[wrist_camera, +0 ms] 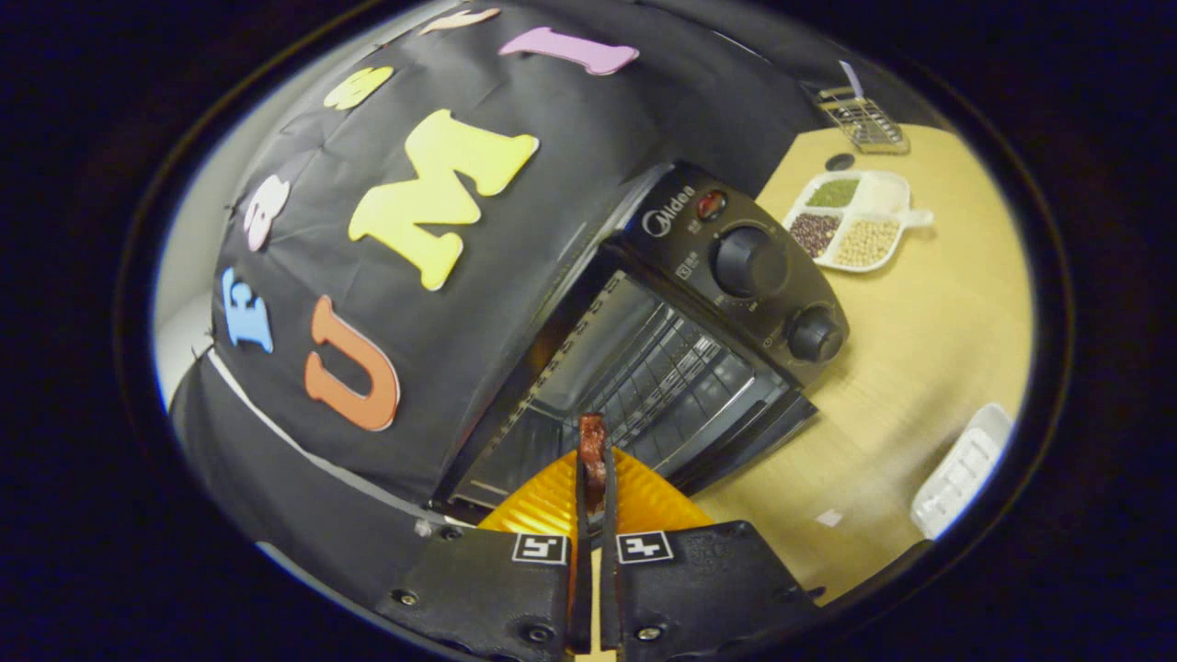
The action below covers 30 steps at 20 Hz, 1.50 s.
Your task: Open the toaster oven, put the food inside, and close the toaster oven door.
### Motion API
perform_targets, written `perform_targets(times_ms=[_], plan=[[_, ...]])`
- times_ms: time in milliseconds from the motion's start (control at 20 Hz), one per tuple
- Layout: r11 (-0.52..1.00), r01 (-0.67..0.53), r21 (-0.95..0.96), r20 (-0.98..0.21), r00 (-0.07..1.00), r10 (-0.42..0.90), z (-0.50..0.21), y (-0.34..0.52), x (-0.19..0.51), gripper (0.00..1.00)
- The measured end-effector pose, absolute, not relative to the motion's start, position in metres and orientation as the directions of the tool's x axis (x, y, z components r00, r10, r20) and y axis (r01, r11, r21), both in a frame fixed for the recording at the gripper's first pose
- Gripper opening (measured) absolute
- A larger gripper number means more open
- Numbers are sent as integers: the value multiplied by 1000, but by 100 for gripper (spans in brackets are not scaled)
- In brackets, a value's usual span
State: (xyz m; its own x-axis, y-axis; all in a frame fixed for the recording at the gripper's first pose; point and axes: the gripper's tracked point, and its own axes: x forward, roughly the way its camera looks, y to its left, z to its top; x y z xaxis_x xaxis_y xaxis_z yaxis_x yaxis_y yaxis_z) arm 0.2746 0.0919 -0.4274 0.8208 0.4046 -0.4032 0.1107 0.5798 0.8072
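The black toaster oven [699,303] stands on the wooden table [919,340] with its door [749,437] swung down and open, so the wire rack [671,372] inside shows. My gripper [591,460] is just in front of the oven's opening. Its fingers are shut on a thin red-brown piece of food [591,446], which sticks out beyond the tips toward the rack. An orange ribbed dish [644,501] fans out right behind the fingers, on both sides of them. Whether it touches the fingers or the door I cannot tell.
The oven's control panel carries two knobs [749,262], on the side towards the open table. Beyond it on the table are a white divided dish of beans [855,221], a wire basket [864,119] and a white ribbed tray [961,469] near the table's edge. The black cloth wall rises behind the oven.
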Motion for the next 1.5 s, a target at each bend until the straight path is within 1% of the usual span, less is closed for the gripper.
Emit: perform_targets(times_ms=[150,250,400,600,700,750,800,850,900,950,1000,1050,1100,1300,1450,1500], plan=[[487,145,861,-370,836,405,-436,94,295,7],[479,161,863,-374,841,392,-444,95,304,7],[535,172,827,-412,833,370,-460,99,309,7],[570,175,803,-430,832,350,-462,95,310,10],[619,173,766,-453,829,329,-465,91,311,13],[662,180,728,-476,828,298,-470,87,309,15],[705,186,684,-497,827,263,-470,80,310,22],[743,188,642,-512,827,233,-472,75,311,26],[772,184,608,-518,829,210,-471,72,310,36],[800,169,576,-518,832,197,-471,68,310,39],[825,145,546,-512,837,191,-468,65,308,46],[857,114,503,-503,845,183,-462,62,305,48],[888,88,452,-494,853,167,-452,61,300,52],[967,-26,255,-444,885,141,-423,56,270,81],[982,-80,174,-426,893,148,-407,62,244,95],[984,-92,153,-427,892,150,-402,64,233,95]])
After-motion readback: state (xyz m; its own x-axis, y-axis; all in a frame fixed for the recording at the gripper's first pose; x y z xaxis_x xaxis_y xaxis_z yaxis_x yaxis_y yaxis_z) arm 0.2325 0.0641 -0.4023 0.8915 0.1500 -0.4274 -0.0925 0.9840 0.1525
